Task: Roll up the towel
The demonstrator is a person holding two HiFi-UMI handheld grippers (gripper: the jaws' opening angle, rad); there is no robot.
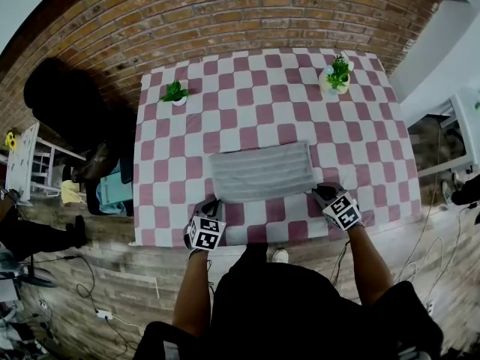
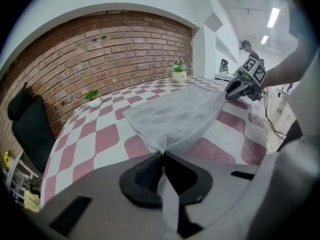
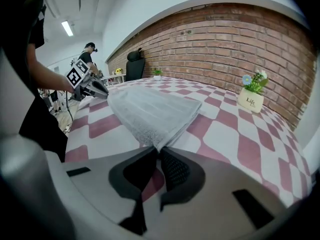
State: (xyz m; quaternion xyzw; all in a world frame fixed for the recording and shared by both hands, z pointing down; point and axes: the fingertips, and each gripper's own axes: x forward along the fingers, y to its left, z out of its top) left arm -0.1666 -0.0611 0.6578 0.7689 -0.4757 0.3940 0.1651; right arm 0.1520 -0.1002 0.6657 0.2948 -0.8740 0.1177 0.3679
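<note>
A grey folded towel [image 1: 261, 171] lies flat on the pink-and-white checked table [image 1: 247, 103], its near edge toward me. My left gripper [image 1: 214, 205] is shut on the towel's near left corner, which runs into the closed jaws in the left gripper view [image 2: 162, 153]. My right gripper [image 1: 321, 195] is shut on the near right corner, seen pinched between the pads in the right gripper view [image 3: 157, 150]. The towel [image 2: 172, 116] stretches away from each gripper toward the other. The towel [image 3: 150, 109] shows its folded layers at the right edge.
A small green plant in a white pot [image 1: 176, 93] stands at the far left of the table. A flower pot [image 1: 336, 75] stands at the far right. A dark chair [image 1: 67, 103] is left of the table, below the brick wall [image 1: 225, 13]. The table's near edge is just below the grippers.
</note>
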